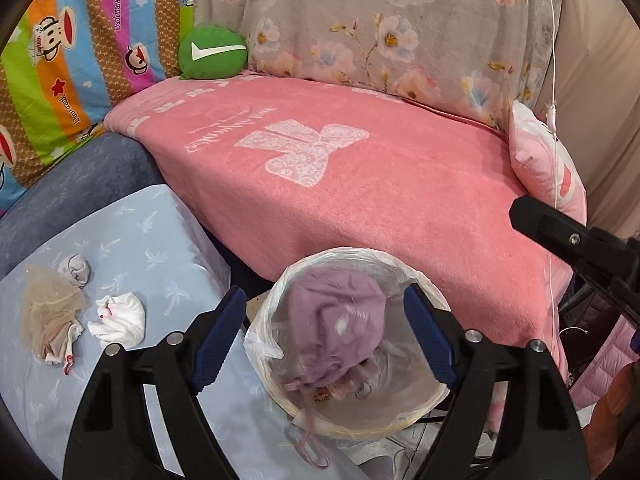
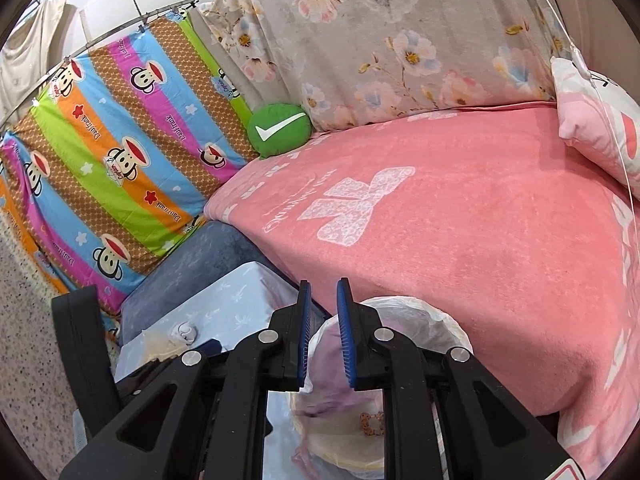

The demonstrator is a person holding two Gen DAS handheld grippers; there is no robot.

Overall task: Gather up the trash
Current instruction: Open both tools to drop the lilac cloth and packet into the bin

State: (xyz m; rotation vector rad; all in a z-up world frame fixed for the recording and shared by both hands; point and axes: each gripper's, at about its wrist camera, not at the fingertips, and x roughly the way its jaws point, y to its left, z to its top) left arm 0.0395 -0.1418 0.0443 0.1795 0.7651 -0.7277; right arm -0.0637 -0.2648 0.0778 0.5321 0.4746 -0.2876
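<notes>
Socks [image 1: 116, 316] in left view, bin [image 2: 440, 316] shared

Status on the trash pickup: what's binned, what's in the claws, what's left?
Binned: a purple cloth sits in the lined bin, below the open left claw. In hand: nothing; the right claw is slightly apart and empty. Left: a white wad, a beige mesh piece and a small grey wad on the blue-covered surface.

Lilac cloth [image 1: 340, 320], crumpled, blurred, loose over the bin [image 1: 424, 404] mouth, drawstring trailing over the near rim. Bin: round, cream, clear liner bag, upright beside the pink bed. Left on the blue sheet: beige mesh wad [image 1: 50, 312], white wad [image 1: 118, 318], small grey-white wad [image 1: 76, 268], all apart.
</notes>
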